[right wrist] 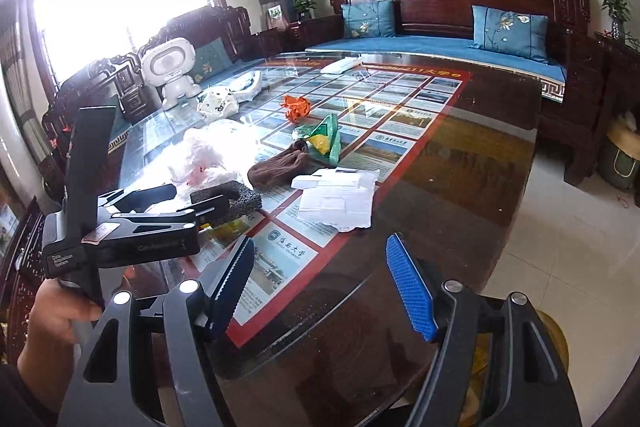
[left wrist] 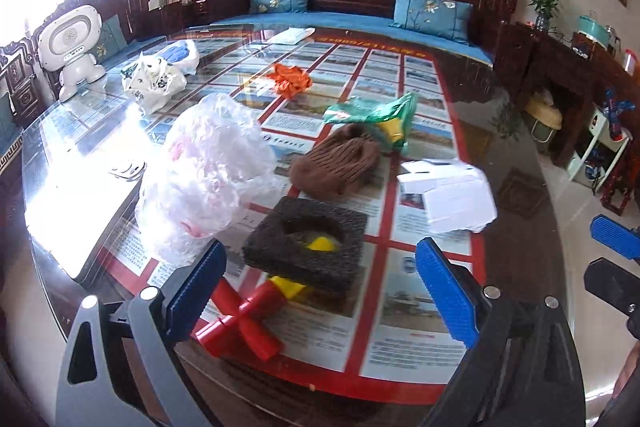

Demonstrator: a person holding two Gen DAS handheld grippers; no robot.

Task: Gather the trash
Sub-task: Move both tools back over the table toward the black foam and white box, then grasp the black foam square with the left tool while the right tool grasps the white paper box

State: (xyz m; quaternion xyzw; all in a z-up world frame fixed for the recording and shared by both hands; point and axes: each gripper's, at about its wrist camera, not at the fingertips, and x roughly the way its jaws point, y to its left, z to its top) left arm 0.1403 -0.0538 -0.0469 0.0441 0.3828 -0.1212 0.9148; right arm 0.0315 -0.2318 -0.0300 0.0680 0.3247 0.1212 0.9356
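My left gripper (left wrist: 320, 291) points down at a slant over the near edge of the tabletop (left wrist: 516, 227), jaws spread wide with nothing pressed between the blue pads (left wrist: 446, 297). My right gripper (right wrist: 320, 293) hangs over the table's near right corner, jaws apart and empty. In its view my left hand (right wrist: 56, 311) wraps the other gripper's handle at the left.
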